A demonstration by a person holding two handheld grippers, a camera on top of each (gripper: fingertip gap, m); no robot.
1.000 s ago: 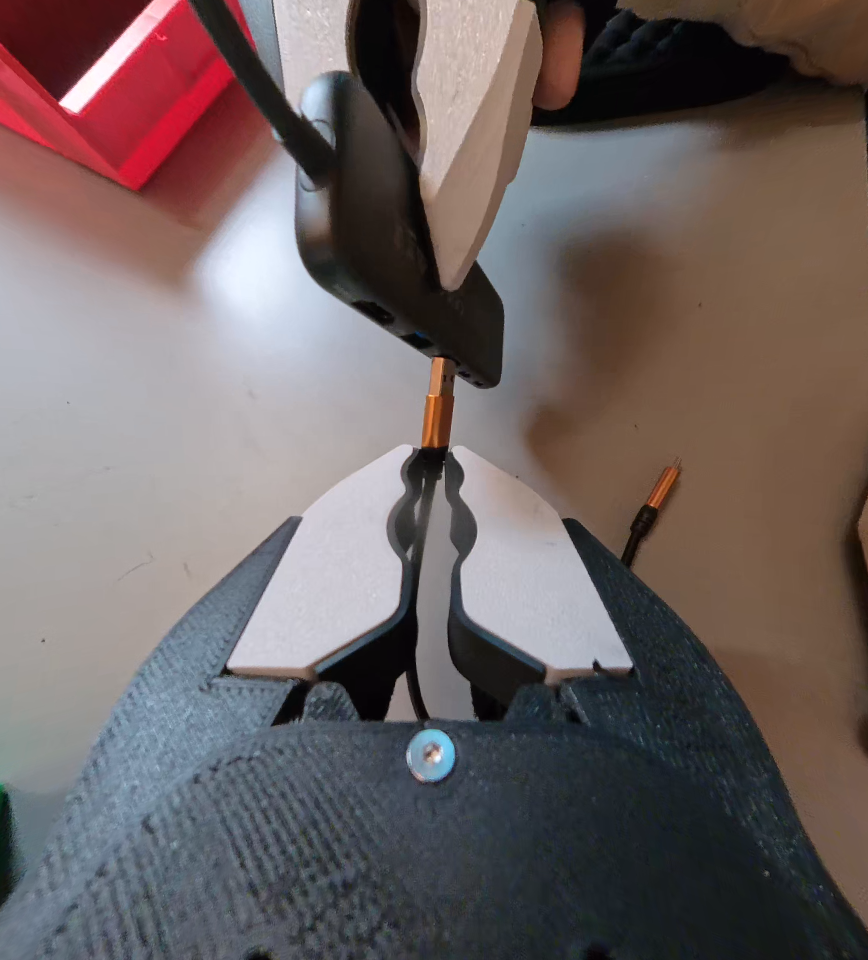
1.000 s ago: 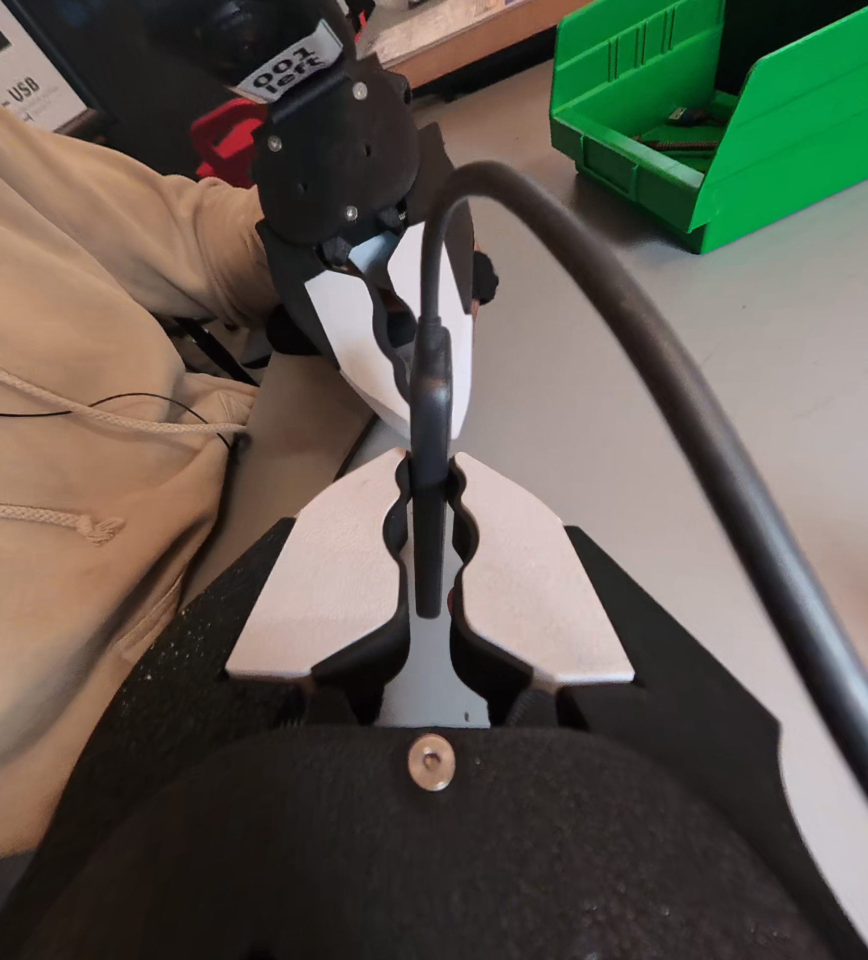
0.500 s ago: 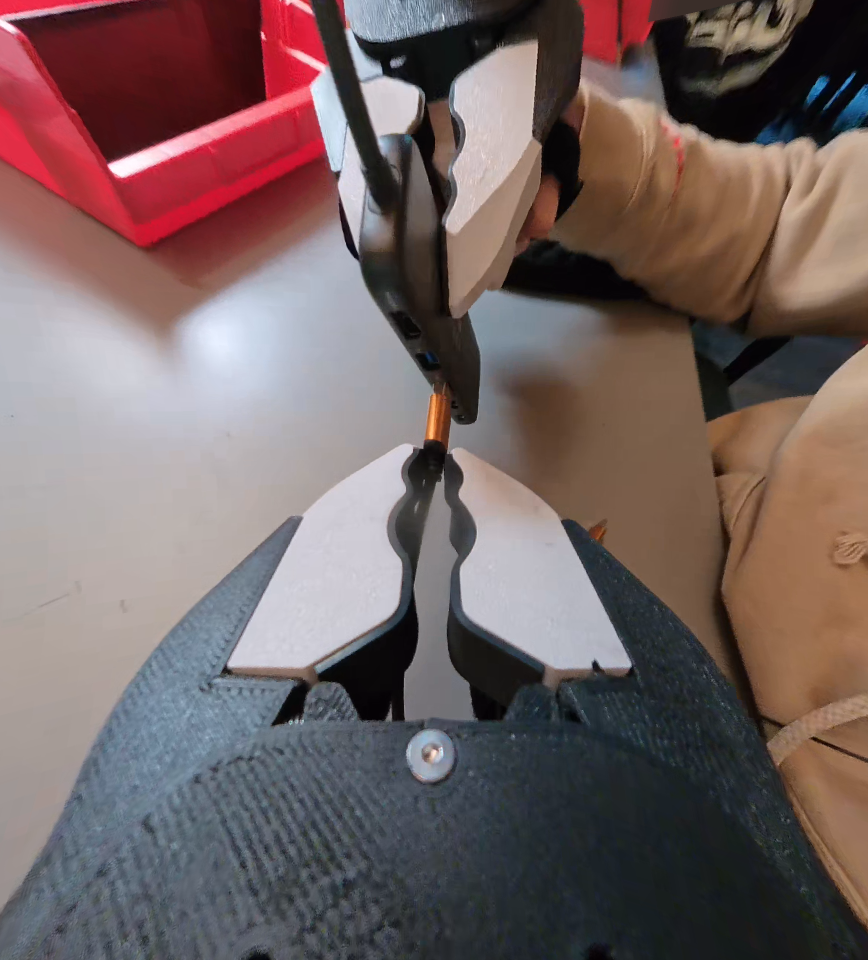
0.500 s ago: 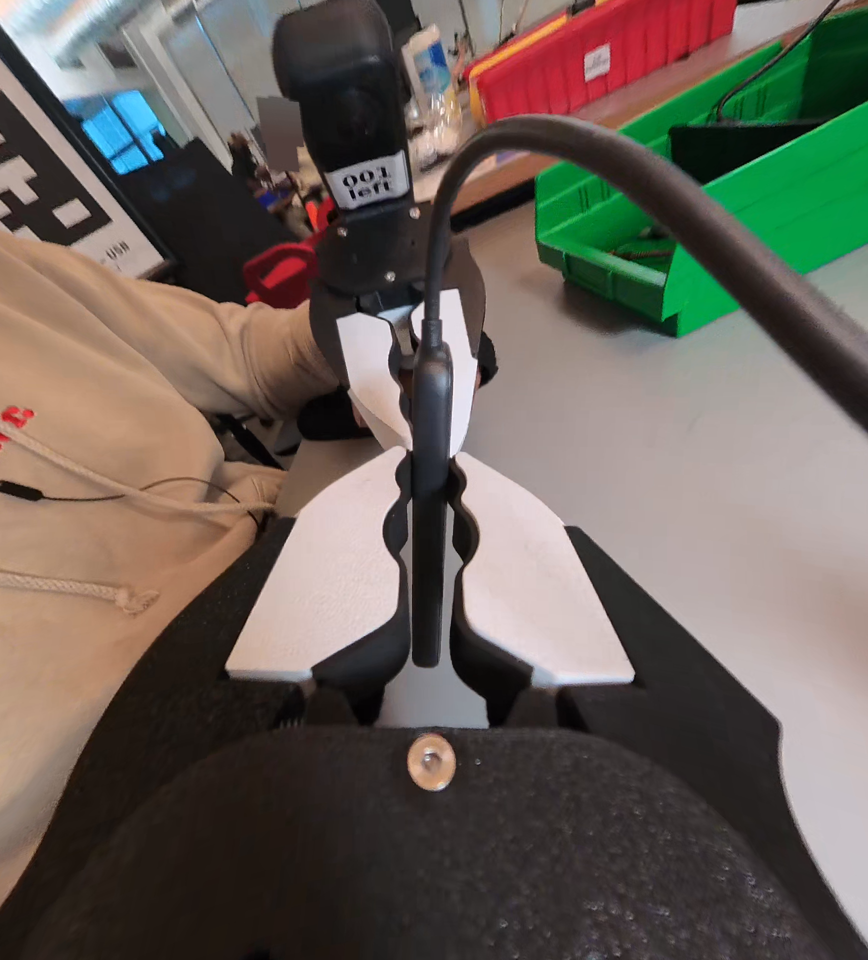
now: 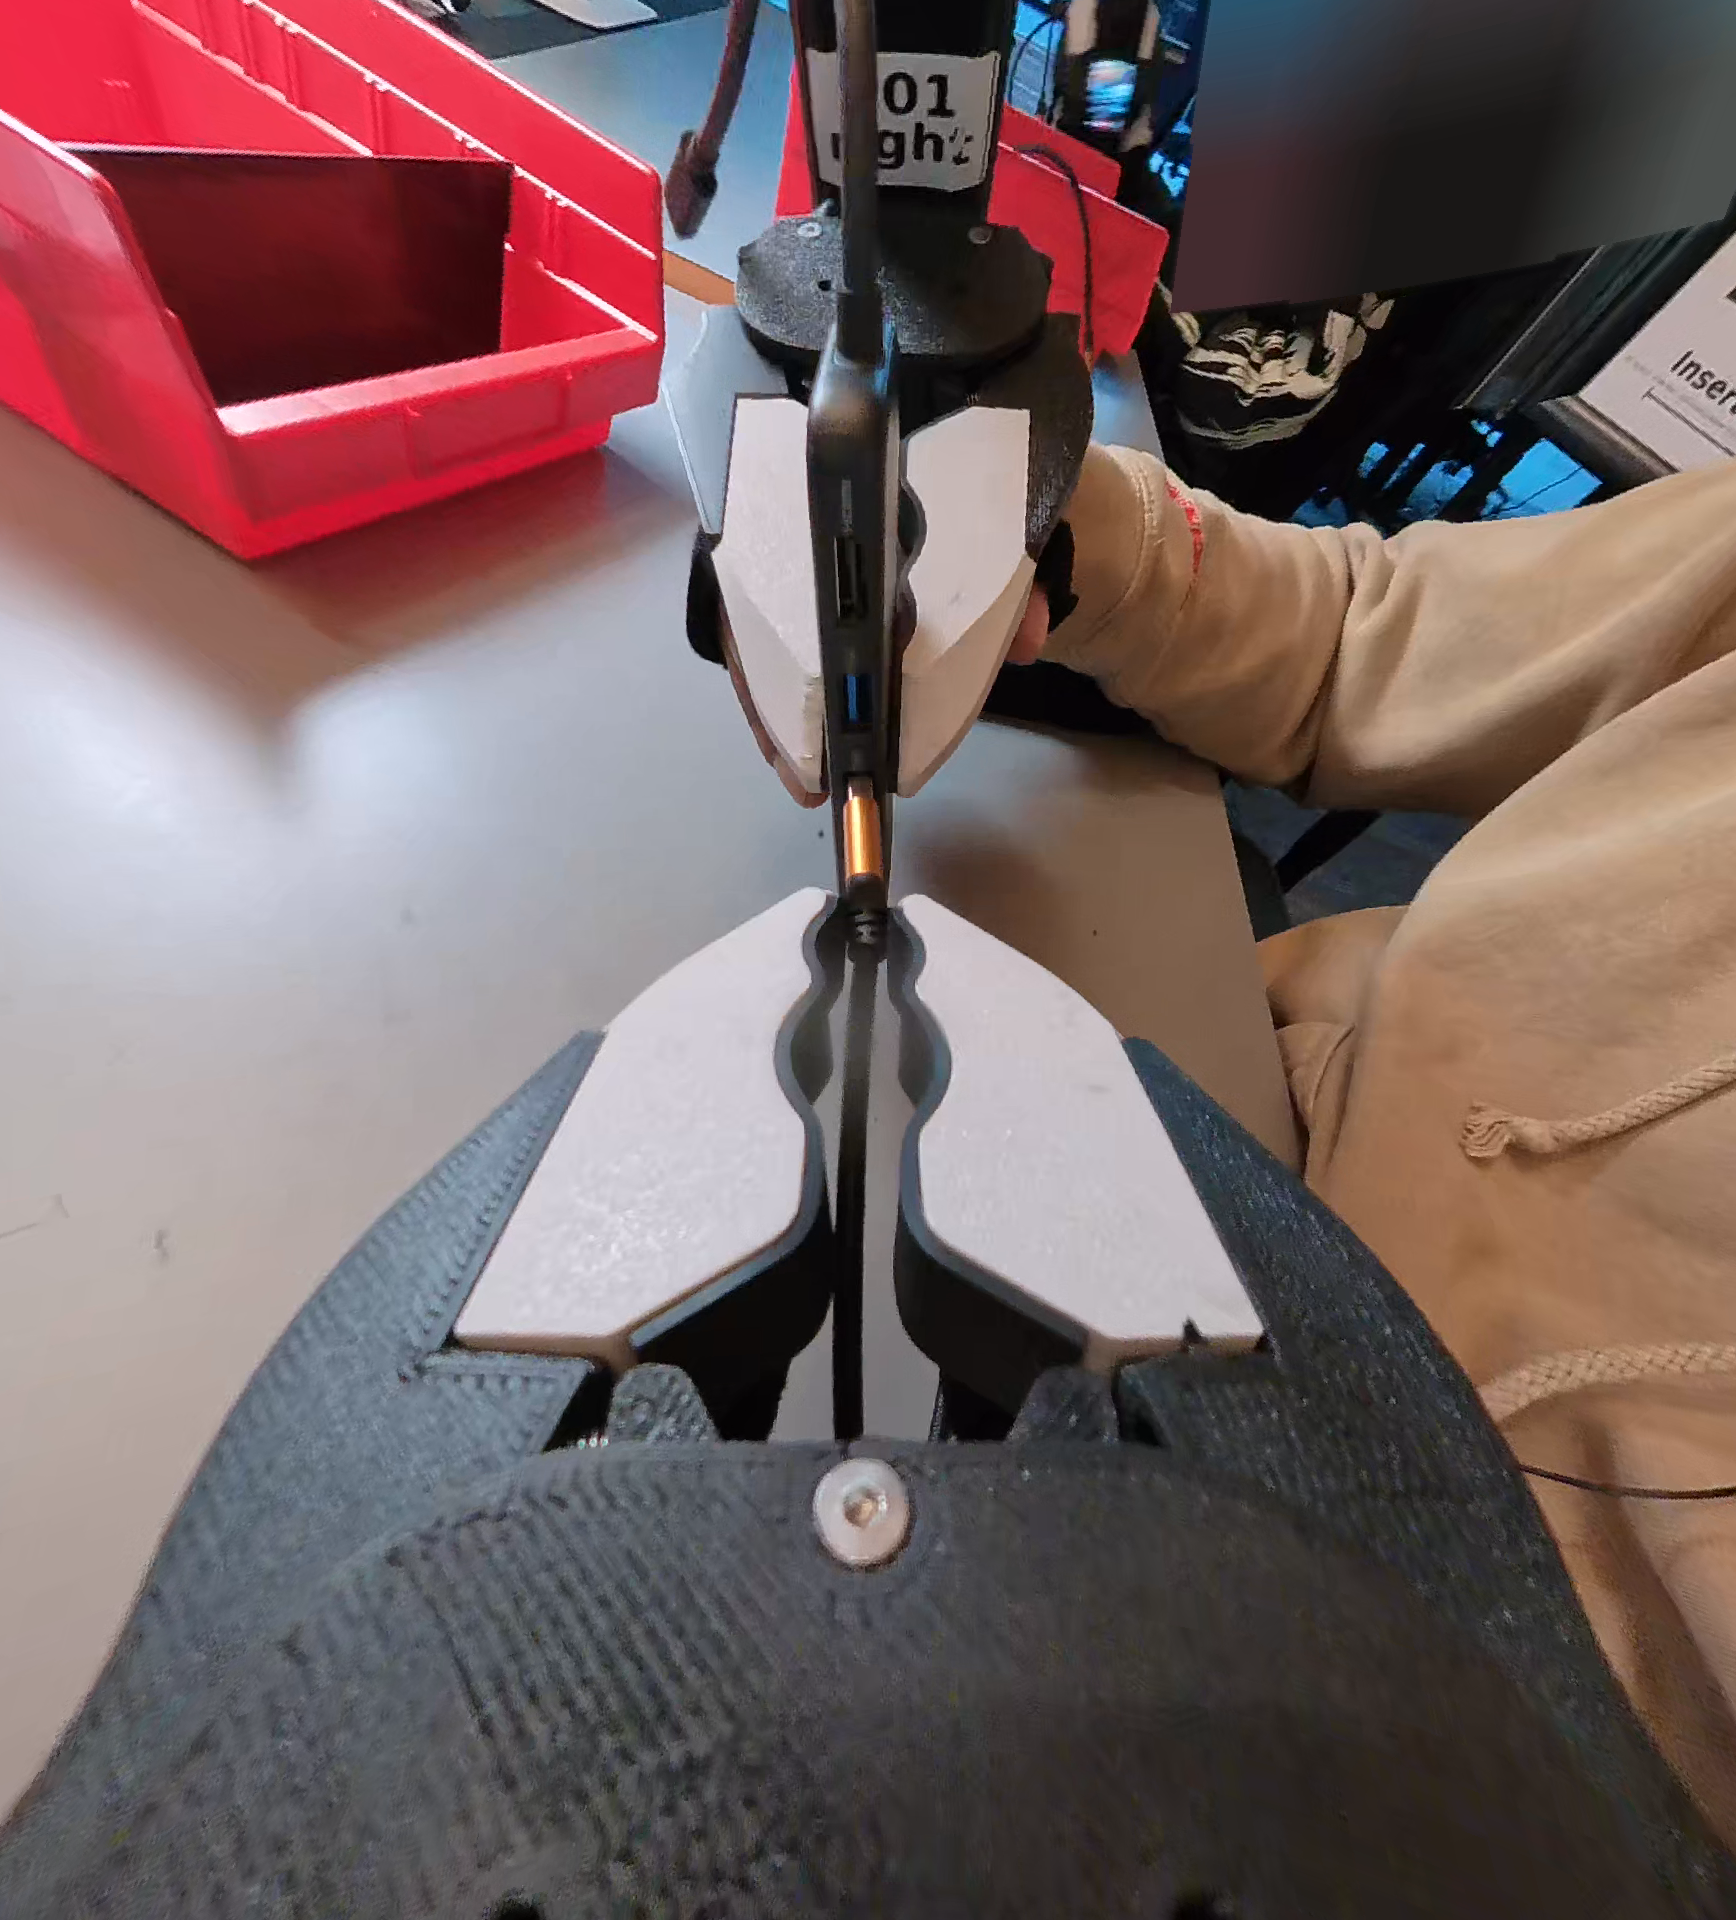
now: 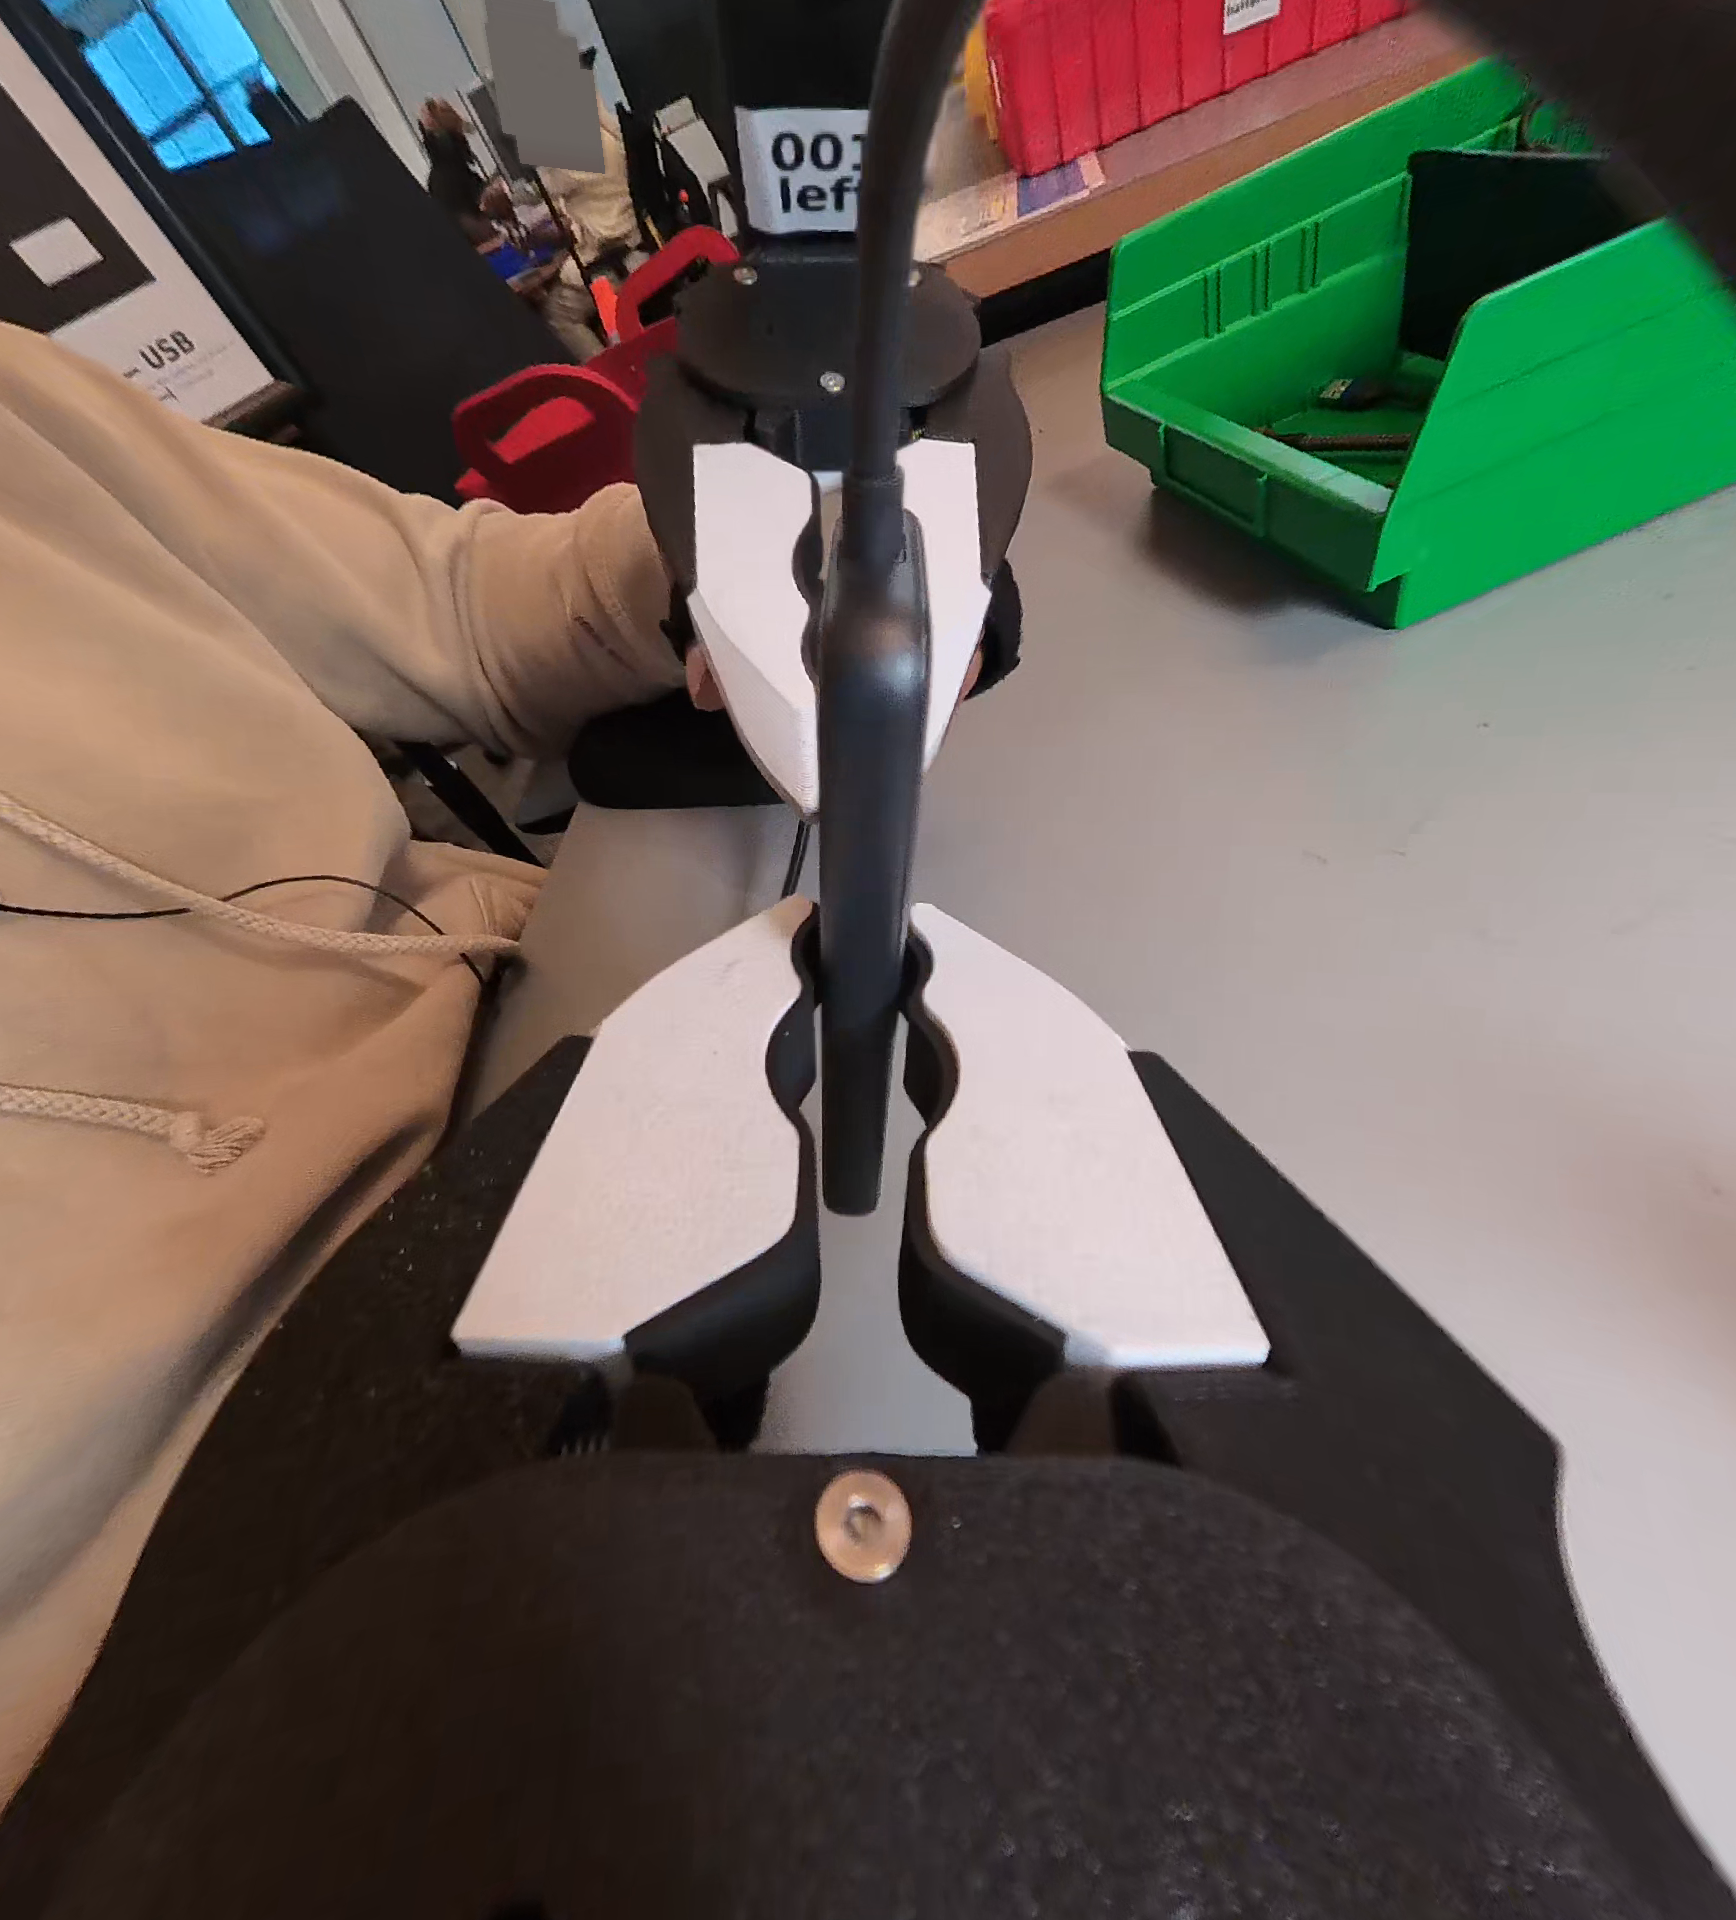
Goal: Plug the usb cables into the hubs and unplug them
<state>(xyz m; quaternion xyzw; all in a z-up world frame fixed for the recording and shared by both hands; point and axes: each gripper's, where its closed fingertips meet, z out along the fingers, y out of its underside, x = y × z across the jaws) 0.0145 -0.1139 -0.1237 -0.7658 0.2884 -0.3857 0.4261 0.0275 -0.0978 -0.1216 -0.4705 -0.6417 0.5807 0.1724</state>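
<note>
Orange-collared USB plug [image 5: 862, 840] in slim black hub [image 5: 853, 540], edge-on.

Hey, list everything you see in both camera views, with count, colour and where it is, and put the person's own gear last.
Hub: one, black, held edge-on in the right tool above the table.
Plug: one, orange, seated in the hub's lowest port, its thin black cable running back through the left tool.
Hub cable: one, thick, black, arching up from the hub.
Red bin: one, far left on the table.
Green bin: one, far right, with small items inside.
Table: one, grey.
Sleeve: beige, right side.
Left tool: shut on the cable.
Right tool: shut on the hub.
</note>
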